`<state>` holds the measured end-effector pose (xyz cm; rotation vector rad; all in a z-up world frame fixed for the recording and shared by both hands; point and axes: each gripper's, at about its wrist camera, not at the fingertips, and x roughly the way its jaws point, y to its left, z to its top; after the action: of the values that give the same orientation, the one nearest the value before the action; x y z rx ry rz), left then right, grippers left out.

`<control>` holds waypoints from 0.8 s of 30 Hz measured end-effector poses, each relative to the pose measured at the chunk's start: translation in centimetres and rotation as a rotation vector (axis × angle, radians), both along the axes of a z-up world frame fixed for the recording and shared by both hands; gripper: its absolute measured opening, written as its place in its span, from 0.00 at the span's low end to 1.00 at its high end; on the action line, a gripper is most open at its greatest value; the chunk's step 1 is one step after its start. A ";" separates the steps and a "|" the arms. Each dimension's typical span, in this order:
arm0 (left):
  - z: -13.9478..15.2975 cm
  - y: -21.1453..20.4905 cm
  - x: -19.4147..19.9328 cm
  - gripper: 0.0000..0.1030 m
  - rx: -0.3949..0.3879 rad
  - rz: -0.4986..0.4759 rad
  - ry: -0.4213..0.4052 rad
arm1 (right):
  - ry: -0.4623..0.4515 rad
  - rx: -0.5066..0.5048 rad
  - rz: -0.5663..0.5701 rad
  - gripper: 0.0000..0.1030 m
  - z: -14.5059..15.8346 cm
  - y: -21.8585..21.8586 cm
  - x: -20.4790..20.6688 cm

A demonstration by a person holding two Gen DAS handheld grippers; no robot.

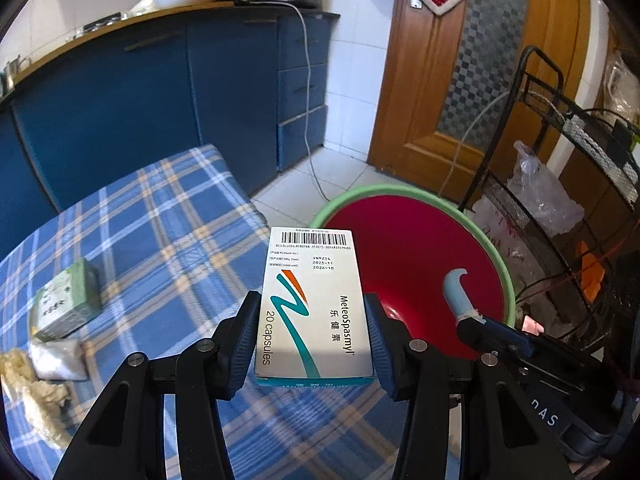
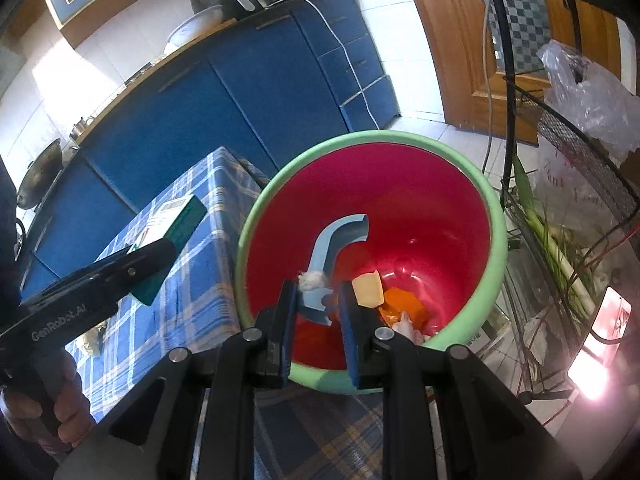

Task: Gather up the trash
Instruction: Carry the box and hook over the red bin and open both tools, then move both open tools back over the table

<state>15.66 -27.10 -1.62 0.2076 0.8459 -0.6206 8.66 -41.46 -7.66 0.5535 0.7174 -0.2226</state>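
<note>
My left gripper [image 1: 312,312] is shut on a white and teal medicine box [image 1: 314,300], held above the table edge beside the red bin with a green rim [image 1: 404,192]. The box also shows in the right wrist view [image 2: 176,220]. My right gripper [image 2: 318,292] is shut on a light blue curved plastic piece [image 2: 336,240], held over the bin's mouth [image 2: 360,136]; it also shows in the left wrist view [image 1: 458,292]. Yellow and orange scraps [image 2: 384,296] lie in the bin.
On the blue plaid tablecloth [image 1: 160,220] lie a green box [image 1: 68,300], a white packet [image 1: 60,356] and crumpled paper [image 1: 36,400]. Blue cabinets [image 1: 160,100] stand behind. A black wire rack [image 1: 560,160] with plastic bags stands right of the bin.
</note>
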 end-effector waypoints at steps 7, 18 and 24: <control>-0.9 -1.2 0.2 0.51 0.012 -0.009 0.015 | 0.000 0.013 -0.011 0.30 -0.5 -0.7 0.0; -1.0 -2.5 -0.1 0.52 0.012 -0.041 0.015 | -0.022 0.036 -0.060 0.37 -0.2 -1.7 -1.0; -0.9 -2.4 -0.1 0.62 -0.003 -0.033 0.028 | -0.025 0.037 -0.076 0.38 0.0 -2.0 -1.4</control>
<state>15.55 -29.49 -2.52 0.2115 0.8697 -0.6571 7.26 -43.45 -7.68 0.6184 0.6785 -0.2732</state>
